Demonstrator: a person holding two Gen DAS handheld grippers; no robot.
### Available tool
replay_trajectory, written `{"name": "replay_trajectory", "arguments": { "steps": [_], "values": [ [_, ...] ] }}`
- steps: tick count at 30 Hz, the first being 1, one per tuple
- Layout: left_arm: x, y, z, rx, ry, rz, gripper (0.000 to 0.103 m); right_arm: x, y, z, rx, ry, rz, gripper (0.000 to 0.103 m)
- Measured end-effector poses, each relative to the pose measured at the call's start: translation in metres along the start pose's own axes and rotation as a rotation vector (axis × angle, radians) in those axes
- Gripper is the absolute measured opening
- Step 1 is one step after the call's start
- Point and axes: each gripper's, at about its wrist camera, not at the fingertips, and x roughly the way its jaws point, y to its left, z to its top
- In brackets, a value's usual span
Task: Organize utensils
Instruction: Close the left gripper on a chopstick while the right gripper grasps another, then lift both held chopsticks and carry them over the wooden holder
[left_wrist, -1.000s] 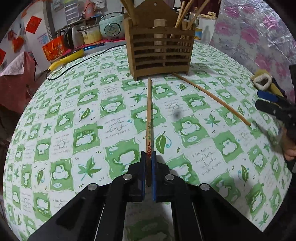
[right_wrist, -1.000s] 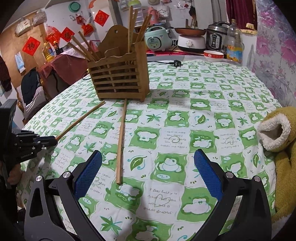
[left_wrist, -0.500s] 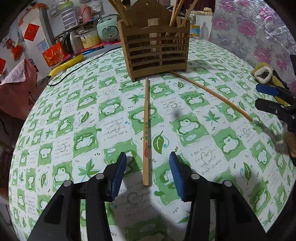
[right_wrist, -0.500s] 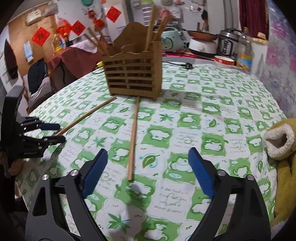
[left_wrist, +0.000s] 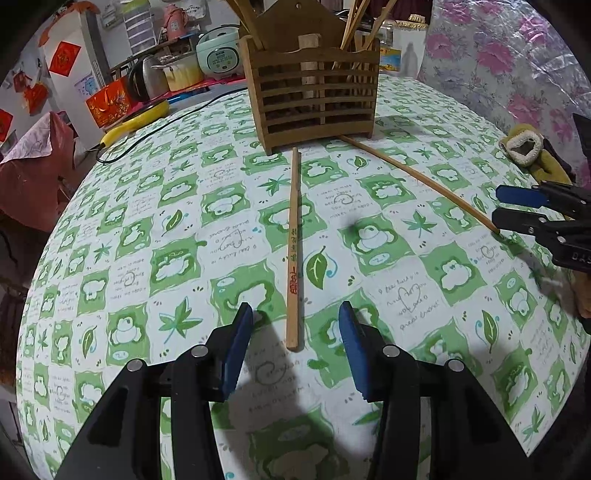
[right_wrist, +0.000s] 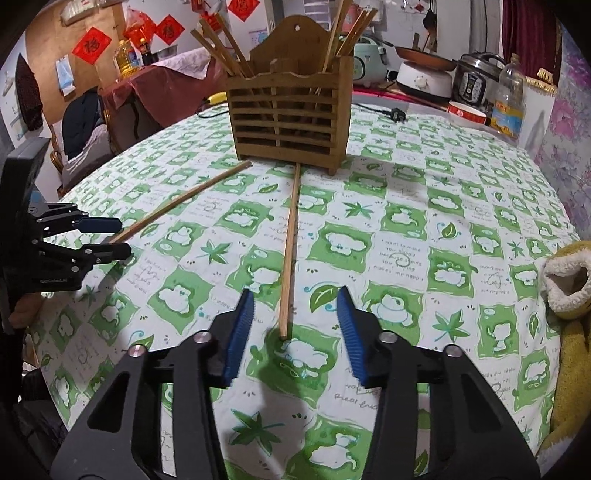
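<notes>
Chopsticks were our concern: two lay flat on the bench (left_wrist: 147, 221), each running from the foot of the wooden holder (left_wrist: 314, 92) back toward one gripper. The left gripper (left_wrist: 295, 325) had just been opening, and its jaws stood half wide with the printed chopstick (left_wrist: 294, 251) lying free between them. The right gripper (right_wrist: 295, 306) had just been closing, its jaws at middling width around the near end of the plain chopstick (right_wrist: 290, 251), pads not yet touching it. We judged the right-hand pick to be the step in hand. It would go best by sinking low enough to catch the thin stick squarely, pinching a little in from its tip, then lifting without dragging the cloth.
</notes>
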Motion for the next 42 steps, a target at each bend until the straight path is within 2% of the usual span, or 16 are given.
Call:
{"name": "replay_trajectory", "arguments": {
  "steps": [3,6,9,11,13,15,26,30,34,37,42],
  "values": [
    [-0.002,-0.001,-0.002,0.001,-0.001,0.002,0.046,0.005,0.003,-0.002,-0.009,0.034,0.007,0.04],
    [-0.003,-0.002,-0.004,0.0,-0.001,-0.004,0.045,0.012,0.007,-0.005,-0.015,0.09,0.024,0.029],
    [-0.003,-0.002,-0.003,-0.003,0.0,-0.021,0.042,0.012,0.006,-0.006,-0.006,0.09,0.023,0.024],
    [-0.003,-0.002,-0.003,-0.008,-0.001,-0.036,0.034,0.012,0.0,-0.007,0.02,0.088,0.029,0.015],
    [-0.003,-0.004,-0.003,-0.005,-0.006,-0.038,0.014,0.012,-0.007,-0.007,0.057,0.088,0.042,0.01],
    [-0.004,-0.006,-0.004,-0.002,-0.008,-0.037,0.008,0.012,-0.011,-0.008,0.078,0.088,0.055,0.008],
    [-0.005,-0.007,-0.004,-0.006,-0.012,-0.028,0.006,0.012,-0.008,-0.007,0.067,0.085,0.04,0.006],
    [-0.013,-0.004,-0.003,-0.028,-0.021,-0.026,0.006,0.0,-0.008,-0.007,0.065,0.027,0.005,0.006],
    [-0.038,-0.001,0.004,-0.035,-0.079,0.0,0.006,-0.015,-0.004,-0.005,0.059,-0.024,0.0,0.006],
    [-0.061,0.001,0.015,-0.034,-0.138,0.015,0.006,-0.036,-0.002,0.006,0.05,-0.09,-0.008,0.006],
    [-0.096,-0.003,0.045,-0.029,-0.238,0.024,0.006,-0.082,0.004,0.043,0.028,-0.246,-0.023,0.006]
  ]
}}
